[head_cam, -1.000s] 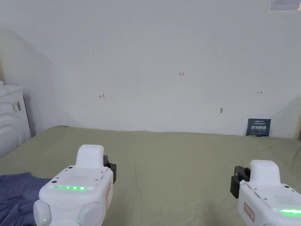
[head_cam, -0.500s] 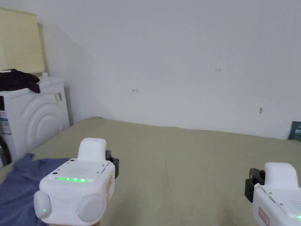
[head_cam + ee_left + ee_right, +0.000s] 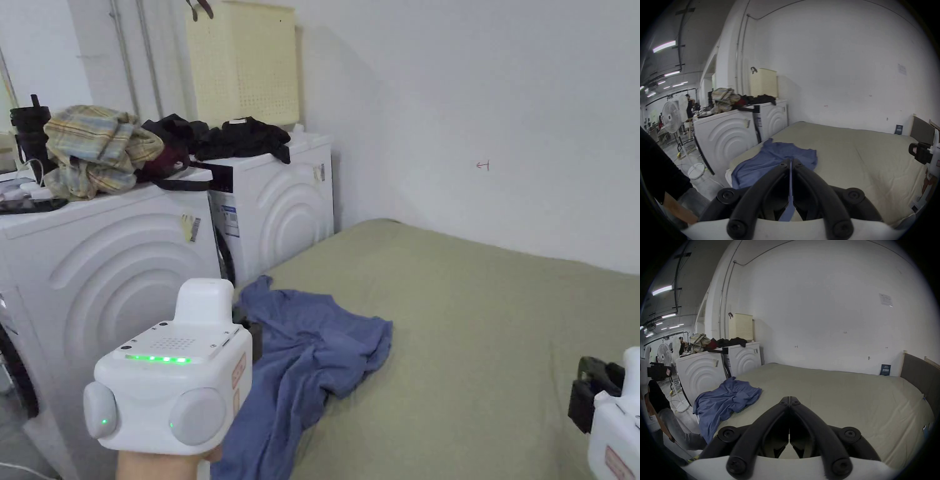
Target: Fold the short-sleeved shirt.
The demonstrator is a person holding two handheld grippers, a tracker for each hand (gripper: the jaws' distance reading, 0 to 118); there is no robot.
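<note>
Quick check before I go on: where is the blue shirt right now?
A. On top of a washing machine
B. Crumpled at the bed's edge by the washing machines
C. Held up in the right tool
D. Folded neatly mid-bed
B: the blue shirt lies crumpled at the bed edge beside the washing machines, part of it hanging over the side.

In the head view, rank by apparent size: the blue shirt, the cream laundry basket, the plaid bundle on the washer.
1. Blue shirt, largest as seen, though it lies nearest the camera.
2. Cream laundry basket.
3. Plaid bundle, close to the basket in apparent size; that order is unsure.
</note>
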